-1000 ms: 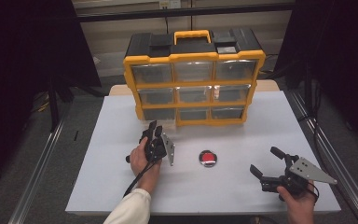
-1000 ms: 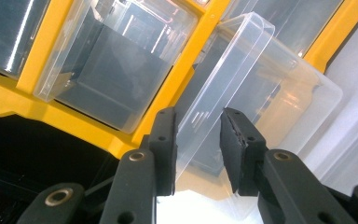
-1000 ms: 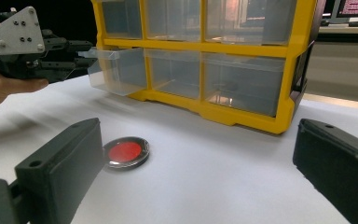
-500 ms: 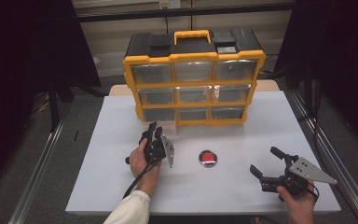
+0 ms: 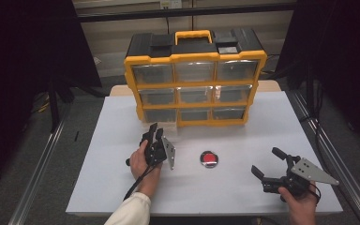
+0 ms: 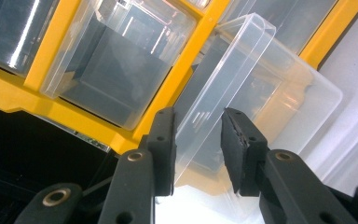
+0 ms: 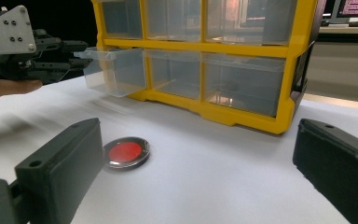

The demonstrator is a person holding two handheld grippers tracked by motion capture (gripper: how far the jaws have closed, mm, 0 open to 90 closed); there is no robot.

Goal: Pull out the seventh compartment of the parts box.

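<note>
Left tongs (image 6: 198, 149): we pinch the lip of the clear drawer (image 6: 242, 93), part-way out of the yellow cabinet (image 5: 194, 79) | right tongs (image 5: 268, 164): spread wide, near red disc (image 5: 209, 159) on bench (image 5: 243, 187)

Drawer (image 6: 242, 93) contents unclear behind clear plastic; organizer (image 7: 242, 56) top cut off.
</note>
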